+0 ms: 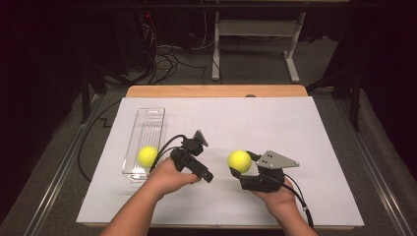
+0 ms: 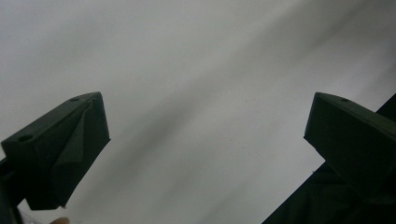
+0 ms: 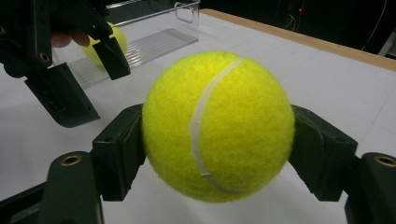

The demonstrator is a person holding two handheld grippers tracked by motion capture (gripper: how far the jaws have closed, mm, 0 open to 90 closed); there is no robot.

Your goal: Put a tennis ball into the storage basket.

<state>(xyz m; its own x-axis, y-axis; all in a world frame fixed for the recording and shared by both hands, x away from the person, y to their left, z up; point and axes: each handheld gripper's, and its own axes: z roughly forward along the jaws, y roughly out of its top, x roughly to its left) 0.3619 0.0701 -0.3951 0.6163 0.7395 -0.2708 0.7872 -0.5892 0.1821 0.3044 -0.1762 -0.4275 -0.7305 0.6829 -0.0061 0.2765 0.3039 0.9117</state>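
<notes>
A yellow tennis ball (image 1: 239,161) (image 3: 217,126) is clamped between the pads of my right gripper (image 1: 241,163) (image 3: 217,151), lifted a little off the white table. Another yellow tennis ball (image 1: 147,156) (image 3: 108,45) lies in the near end of a clear plastic bin (image 1: 143,129) (image 3: 154,39) at the left. My left gripper (image 1: 206,176) (image 2: 205,140) rests just right of that bin, jaws wide apart and nothing between them, pointing down at the bare tabletop. In the right gripper view the left gripper (image 3: 88,91) stands at the upper left, in front of the bin.
A white sheet (image 1: 275,128) covers the table; its wooden far edge (image 1: 216,91) shows behind. Cables trail from both grippers toward the front. Beyond the table are a white desk frame (image 1: 255,44) and loose cables on the floor.
</notes>
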